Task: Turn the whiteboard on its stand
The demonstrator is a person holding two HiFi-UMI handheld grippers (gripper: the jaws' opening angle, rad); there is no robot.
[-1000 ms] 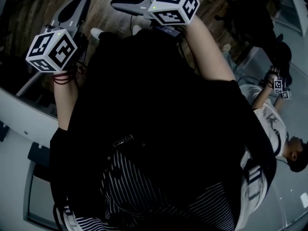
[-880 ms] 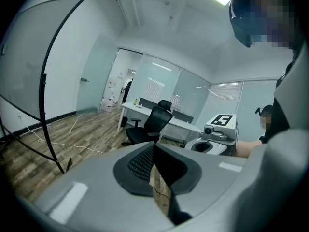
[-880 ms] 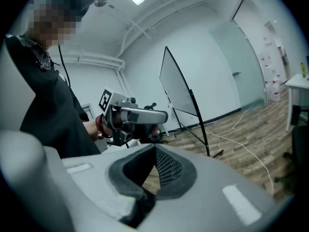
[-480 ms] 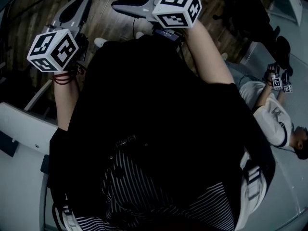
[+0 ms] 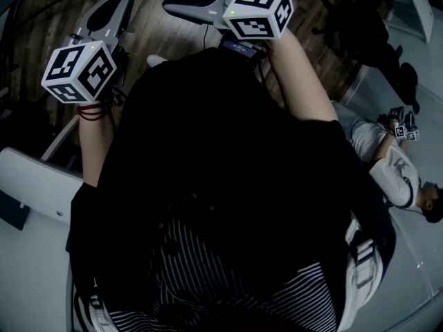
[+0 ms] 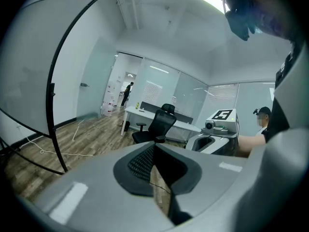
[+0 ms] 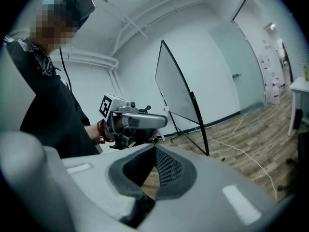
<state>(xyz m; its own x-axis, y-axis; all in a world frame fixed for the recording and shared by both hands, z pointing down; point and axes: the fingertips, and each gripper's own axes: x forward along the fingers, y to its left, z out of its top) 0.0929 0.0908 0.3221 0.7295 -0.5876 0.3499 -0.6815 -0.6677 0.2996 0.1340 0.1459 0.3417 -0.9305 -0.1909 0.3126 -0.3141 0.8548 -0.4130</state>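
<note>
A pale-walled office room with a wooden floor (image 6: 91, 134) and glass partitions held everything. The whiteboard (image 7: 175, 83) was the largest object, a white panel in a thin black frame carried on the dark legs of its stand (image 7: 200, 124). In the right gripper view it stood on the floor near the wall, beyond the other gripper. In the left gripper view the same board (image 6: 24, 66) filled the left side, bowed by the lens. It stood well apart from both grippers and neither touched it.

From the head view, the person's black top (image 5: 221, 158) and striped trousers took up most of the frame, with both forearms reaching forward over the floorboards. A second person (image 5: 394, 171) in a light shirt was at the right edge.

A white desk (image 6: 140, 113) stood across the room with a black office chair (image 6: 157, 124) in front of it.

The left gripper (image 6: 154, 148) had its jaws pressed together at the tips with nothing between them. The right gripper (image 7: 155, 147) was likewise fully closed and empty. Each carried its marker cube, the left cube (image 5: 79, 71) above the wrist and the right cube (image 5: 259, 9) further forward.
</note>
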